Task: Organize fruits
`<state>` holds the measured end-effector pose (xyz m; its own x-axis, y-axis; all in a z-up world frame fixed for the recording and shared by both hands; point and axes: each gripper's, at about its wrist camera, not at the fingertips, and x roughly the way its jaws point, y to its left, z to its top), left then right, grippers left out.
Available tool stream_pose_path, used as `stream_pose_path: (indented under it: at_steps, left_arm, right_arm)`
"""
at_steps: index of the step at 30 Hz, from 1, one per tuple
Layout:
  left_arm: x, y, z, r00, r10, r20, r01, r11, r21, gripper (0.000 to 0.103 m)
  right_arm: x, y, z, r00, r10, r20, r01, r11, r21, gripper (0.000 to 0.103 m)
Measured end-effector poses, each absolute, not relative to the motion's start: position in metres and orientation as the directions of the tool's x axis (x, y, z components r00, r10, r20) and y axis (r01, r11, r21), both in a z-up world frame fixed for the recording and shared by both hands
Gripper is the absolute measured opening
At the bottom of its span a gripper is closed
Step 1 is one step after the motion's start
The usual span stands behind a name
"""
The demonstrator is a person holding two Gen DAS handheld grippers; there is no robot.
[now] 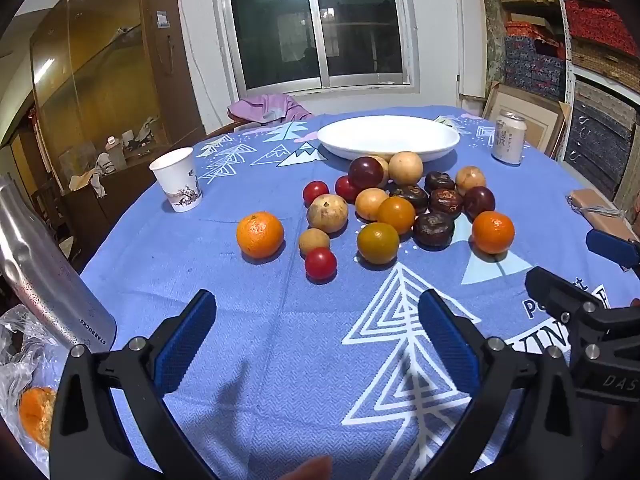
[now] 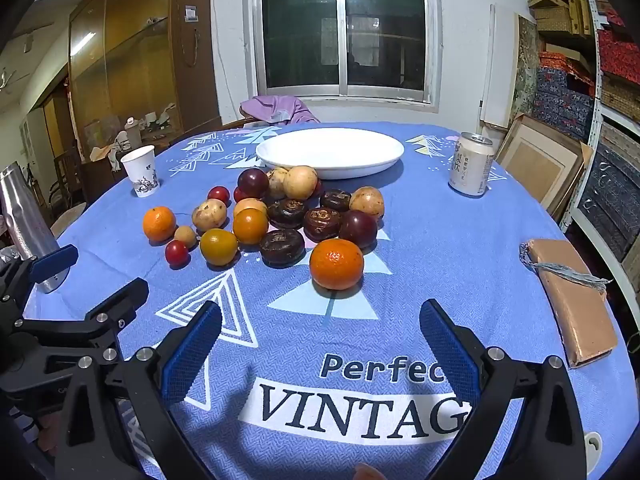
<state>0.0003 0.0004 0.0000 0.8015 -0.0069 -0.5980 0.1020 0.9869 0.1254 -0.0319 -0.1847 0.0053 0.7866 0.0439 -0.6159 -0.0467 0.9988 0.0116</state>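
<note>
A pile of mixed fruit lies mid-table: oranges, red tomatoes, tan round fruits, dark purple plums and dark brown fruits. An empty white bowl stands behind the pile. My left gripper is open and empty, above the cloth in front of the fruit. My right gripper is open and empty, just in front of the nearest orange. Each gripper shows in the other's view, the right one and the left one.
A paper cup stands at left and a drink can at right. A steel bottle and a plastic bag with an orange sit at the near left. A brown wrapped block lies near the right edge.
</note>
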Motion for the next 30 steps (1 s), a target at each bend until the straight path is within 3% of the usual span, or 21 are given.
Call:
stream_pose_path:
  at_steps: [30]
  left_arm:
    - [-0.0029, -0.004, 0.0012, 0.809, -0.002, -0.588, 0.102, 0.986, 0.136, 0.099]
  right_arm:
    - [-0.0335, -0.1851, 0.0069, 0.789, 0.05, -0.612, -0.047, 0.999, 0.021, 0.1]
